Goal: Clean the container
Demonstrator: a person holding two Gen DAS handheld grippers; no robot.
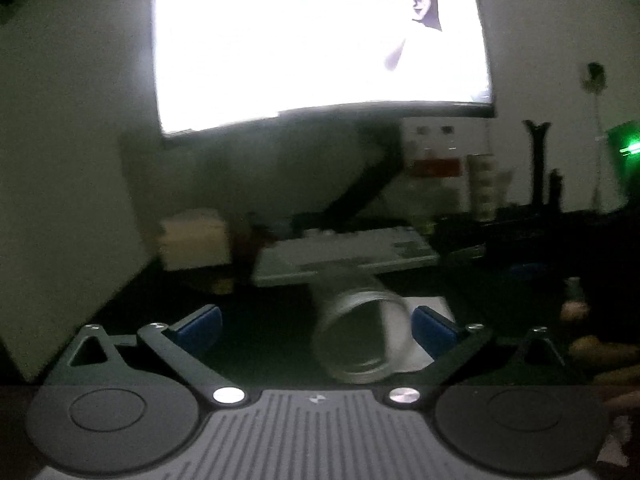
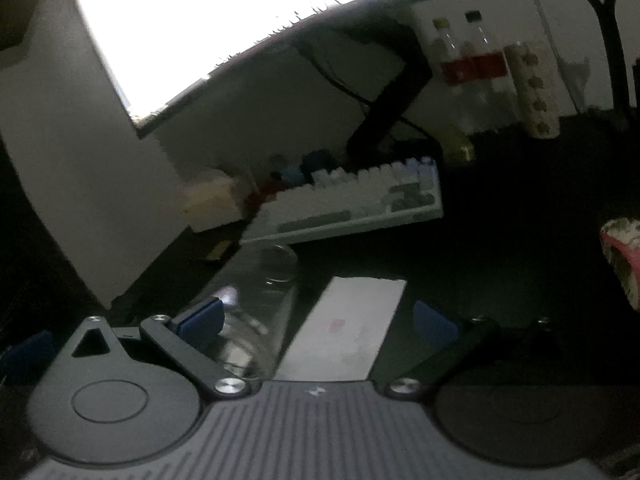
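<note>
A clear glass jar [image 1: 360, 332] lies on its side on the dark desk, its open threaded mouth facing my left camera. My left gripper [image 1: 316, 326] is open, its blue pads on either side of the jar, with the right pad [image 1: 434, 330] close to the jar's rim. In the right wrist view the same jar [image 2: 256, 312] lies lengthwise beside the left pad [image 2: 200, 320]. A white folded cloth or paper [image 2: 344, 328] lies flat between the fingers of my right gripper [image 2: 318, 322], which is open and empty.
A white keyboard [image 1: 344, 256] sits behind the jar, under a bright monitor [image 1: 316, 40] on a black stand. A pale box [image 1: 192, 240] stands at the left. Bottles [image 2: 472, 56] and a patterned tube [image 2: 532, 88] stand at the back right. A pink-rimmed object [image 2: 624, 256] is at the right edge.
</note>
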